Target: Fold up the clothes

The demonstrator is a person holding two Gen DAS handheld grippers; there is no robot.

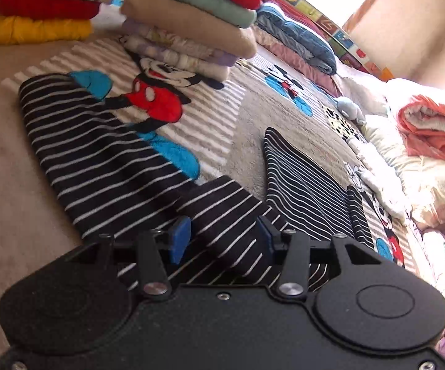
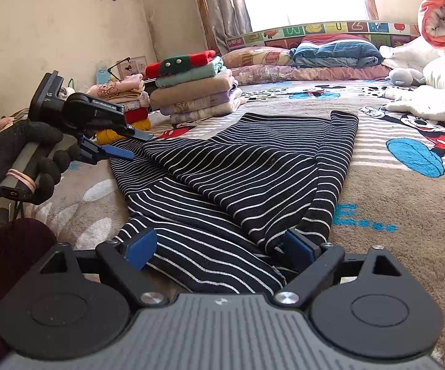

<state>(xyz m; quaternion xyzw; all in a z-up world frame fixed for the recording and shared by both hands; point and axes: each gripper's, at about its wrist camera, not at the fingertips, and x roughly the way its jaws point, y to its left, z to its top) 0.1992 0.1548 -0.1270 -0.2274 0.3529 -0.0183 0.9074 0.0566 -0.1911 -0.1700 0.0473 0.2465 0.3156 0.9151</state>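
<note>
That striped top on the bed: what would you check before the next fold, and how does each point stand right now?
1. Striped top lying on the blanket: ok, partly folded, one sleeve laid across.
2. Left gripper free of cloth: ok, open and above the top's edge.
3. Right gripper ready to grasp: ok, open, jaws on either side of the near hem, not pressing.
4. Cloth smooth: not ok, the near hem is bunched.
5. Room to fold: ok, the folded stack stands apart beyond the top.
6. Far sleeve lying flat: cannot tell.
</note>
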